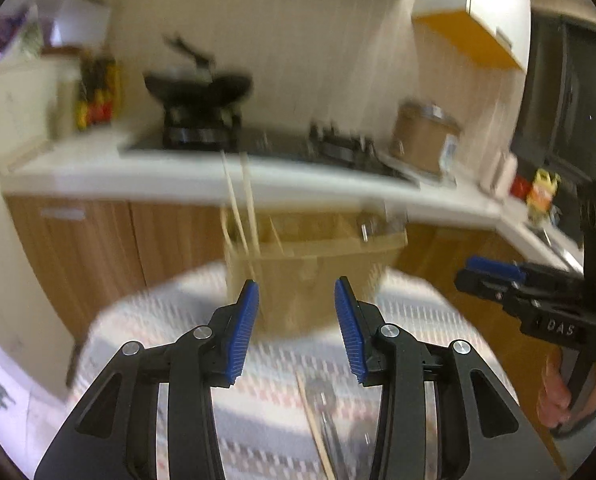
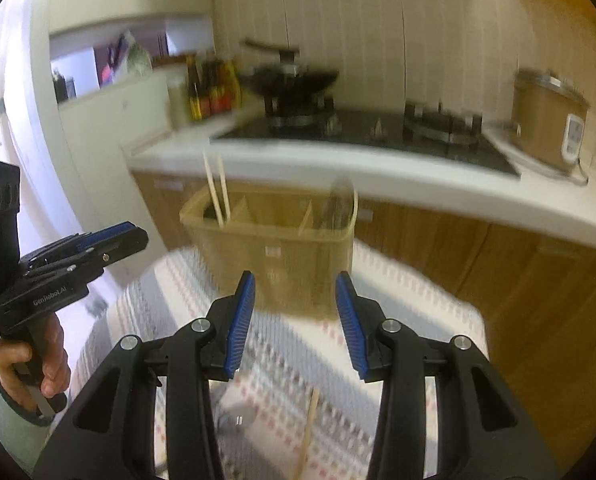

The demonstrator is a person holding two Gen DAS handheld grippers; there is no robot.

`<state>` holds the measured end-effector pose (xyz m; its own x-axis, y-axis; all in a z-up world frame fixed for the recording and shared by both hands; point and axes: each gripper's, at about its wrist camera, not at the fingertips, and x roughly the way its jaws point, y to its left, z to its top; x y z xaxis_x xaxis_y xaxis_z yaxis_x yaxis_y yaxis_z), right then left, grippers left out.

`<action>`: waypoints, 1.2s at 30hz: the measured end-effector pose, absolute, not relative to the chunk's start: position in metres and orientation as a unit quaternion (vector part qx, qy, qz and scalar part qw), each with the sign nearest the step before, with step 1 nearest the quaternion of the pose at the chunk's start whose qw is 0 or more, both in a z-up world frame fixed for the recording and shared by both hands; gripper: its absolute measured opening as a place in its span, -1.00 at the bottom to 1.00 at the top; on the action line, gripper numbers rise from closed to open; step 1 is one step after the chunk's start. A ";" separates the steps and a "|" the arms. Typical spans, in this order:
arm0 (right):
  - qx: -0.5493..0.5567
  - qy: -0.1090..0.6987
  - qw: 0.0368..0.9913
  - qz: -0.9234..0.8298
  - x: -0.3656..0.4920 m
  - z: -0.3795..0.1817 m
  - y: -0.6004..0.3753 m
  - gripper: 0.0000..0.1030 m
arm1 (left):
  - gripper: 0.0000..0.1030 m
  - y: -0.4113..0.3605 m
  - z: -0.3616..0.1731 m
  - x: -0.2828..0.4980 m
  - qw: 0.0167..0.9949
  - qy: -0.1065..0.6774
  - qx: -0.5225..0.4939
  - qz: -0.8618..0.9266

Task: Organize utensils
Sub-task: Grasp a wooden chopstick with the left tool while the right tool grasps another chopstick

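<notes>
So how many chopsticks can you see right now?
3. Two chopsticks stand upright together in the left compartment of the tan organizer. One loose chopstick lies on the patterned cloth in front. The blur may hide others.

Warm, even indoor light; strong motion blur smears both fisheye views, with dark, curved edges.
</notes>
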<state>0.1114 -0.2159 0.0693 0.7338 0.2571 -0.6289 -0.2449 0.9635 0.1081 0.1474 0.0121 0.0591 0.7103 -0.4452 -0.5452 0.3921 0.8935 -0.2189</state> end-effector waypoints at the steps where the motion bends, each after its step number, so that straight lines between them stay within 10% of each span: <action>1: 0.011 0.359 0.924 0.133 0.112 0.062 -0.216 -0.25 | -0.26 0.011 0.052 0.150 0.916 0.327 -0.041 -0.231; 11: 0.059 0.526 0.839 0.131 0.136 -0.016 -0.225 -0.25 | -0.27 0.003 -0.049 0.176 0.815 0.517 -0.044 -0.259; 26: 0.072 0.558 0.819 0.114 0.141 -0.038 -0.233 -0.25 | -0.32 -0.048 -0.071 0.169 0.838 0.497 0.091 -0.206; 30: 0.045 0.573 0.810 0.114 0.144 -0.042 -0.230 -0.25 | -0.92 -0.046 -0.068 0.169 0.838 0.499 0.105 -0.191; 36: 0.028 0.599 0.793 0.105 0.155 -0.056 -0.222 -0.26 | -0.92 -0.023 -0.067 0.171 0.837 0.512 0.057 -0.186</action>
<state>0.1549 -0.2222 -0.0563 0.2602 0.2004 -0.9445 -0.1335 0.9763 0.1704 0.1707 -0.0229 -0.0673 0.4066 -0.2529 -0.8779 0.3705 0.9240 -0.0946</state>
